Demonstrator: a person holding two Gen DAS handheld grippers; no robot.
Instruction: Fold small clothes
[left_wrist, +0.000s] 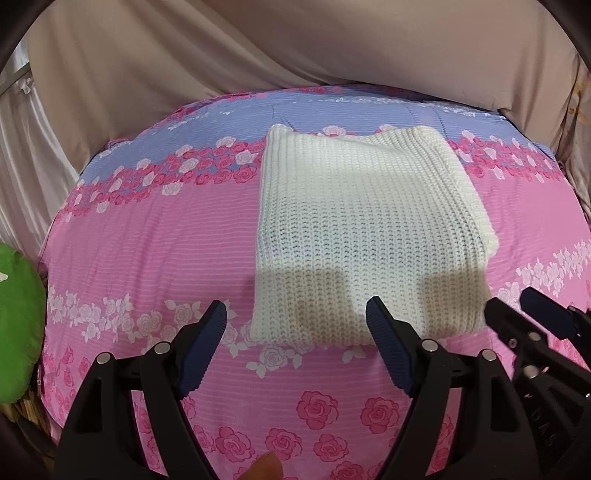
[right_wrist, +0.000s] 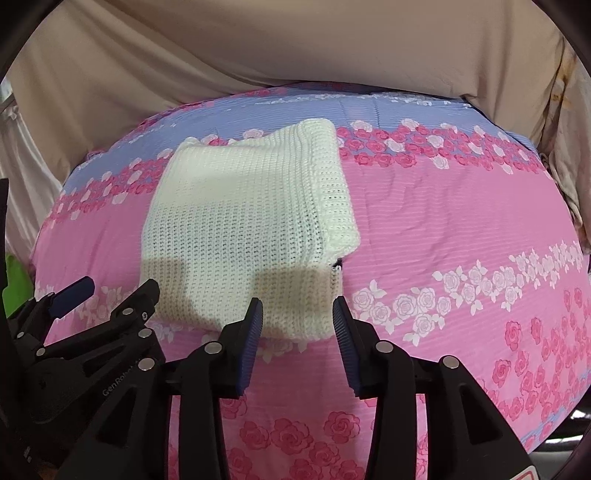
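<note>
- A white knitted garment (left_wrist: 369, 229) is seen folded on a floral bedsheet (left_wrist: 147, 240), at twelve o'clock from both grippers.
- The left gripper (left_wrist: 295, 332) is held wide open, empty; the right gripper (right_wrist: 297, 325) is partly open, empty.
- The fold appears released; smoothing or a further fold is probably called for next.

Bed (left_wrist: 147, 236) covered by a pink-and-blue rose-print sheet; a folded white knit garment (left_wrist: 362, 229) lies flat on it, right of frame centre in the left wrist view.

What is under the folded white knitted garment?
The white knitted garment lies on the pink flowered bedsheet, which shows on every side of it. The sheet directly beneath it, and the garment's inner folded layers, are covered and cannot be seen.
</note>
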